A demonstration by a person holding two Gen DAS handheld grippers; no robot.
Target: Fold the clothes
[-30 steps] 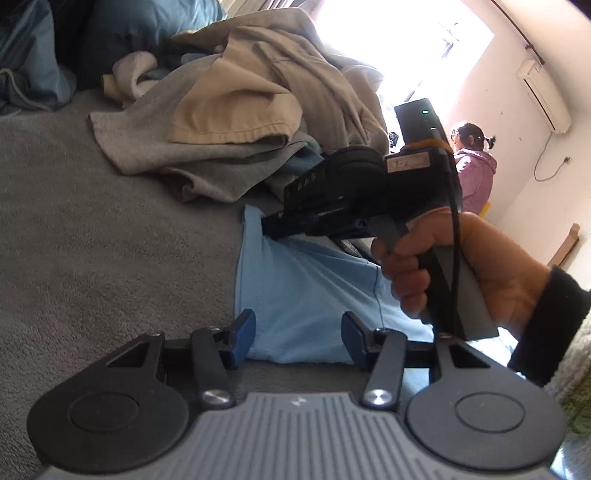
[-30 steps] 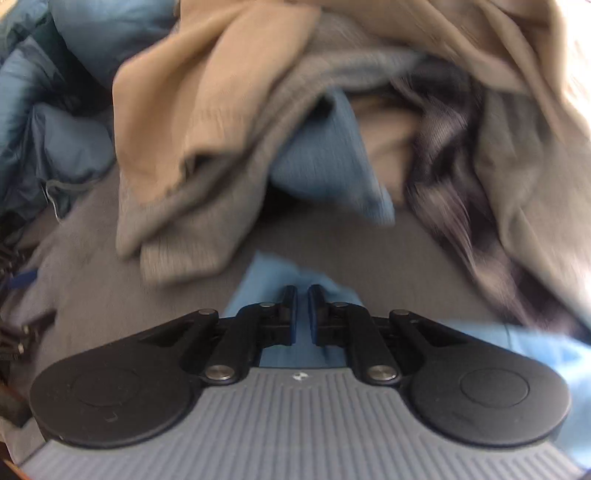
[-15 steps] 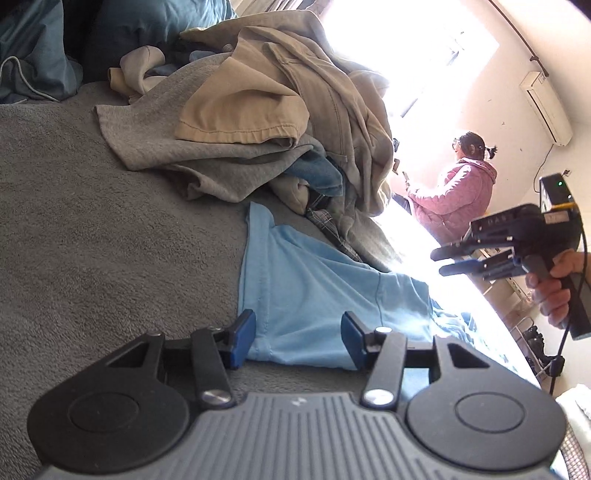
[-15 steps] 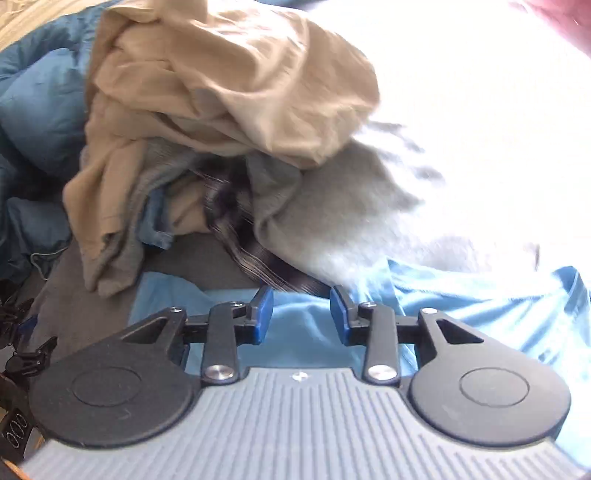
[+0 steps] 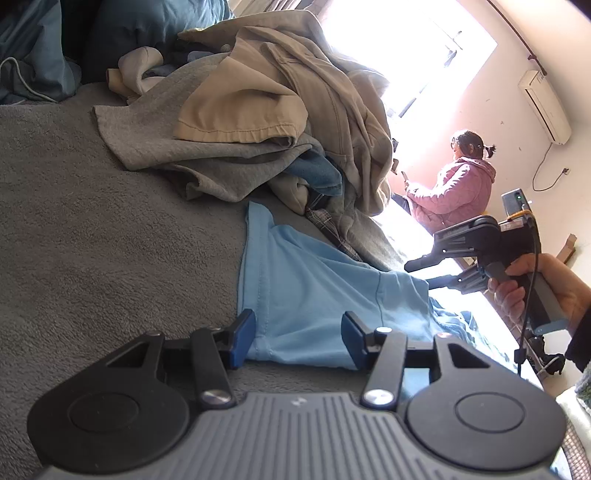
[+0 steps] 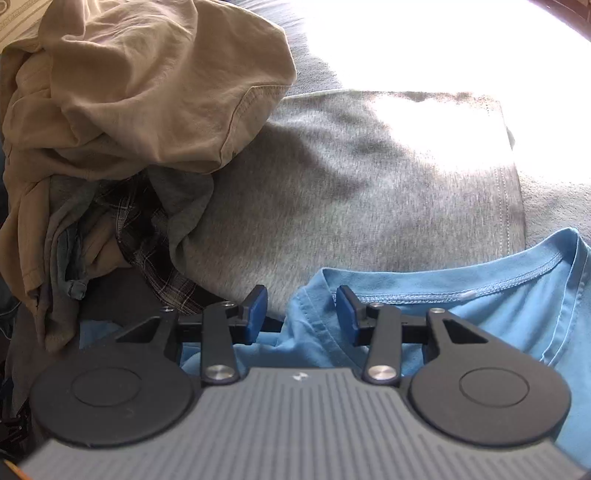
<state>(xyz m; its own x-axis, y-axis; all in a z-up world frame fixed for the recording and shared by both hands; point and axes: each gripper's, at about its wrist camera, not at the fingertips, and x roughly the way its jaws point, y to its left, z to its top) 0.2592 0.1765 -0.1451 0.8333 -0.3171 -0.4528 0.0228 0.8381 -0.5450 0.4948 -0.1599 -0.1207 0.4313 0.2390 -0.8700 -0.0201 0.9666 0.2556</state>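
Observation:
A light blue T-shirt point(image 5: 314, 291) lies flat on the grey blanket point(image 5: 92, 240). My left gripper point(image 5: 297, 338) hovers open over its near hem, and the cloth shows between the pads without being pinched. My right gripper point(image 5: 424, 273) is held in a hand at the shirt's far end. In the right wrist view this gripper point(image 6: 301, 314) sits just above the T-shirt point(image 6: 461, 314) beside its collar. Its jaws are opening, with a wrinkle of blue cloth under the gap and the pads not pressing on it.
A heap of tan, grey and plaid clothes point(image 5: 258, 122) lies beyond the shirt, and a flat grey garment point(image 6: 369, 203) borders the collar. Dark blue bedding point(image 5: 129, 33) lies behind. A person in a pink jacket point(image 5: 454, 192) sits by the bright window.
My right gripper left the shirt's corner near the heap, swung right to the collar end and went from shut to open. The left gripper stayed still.

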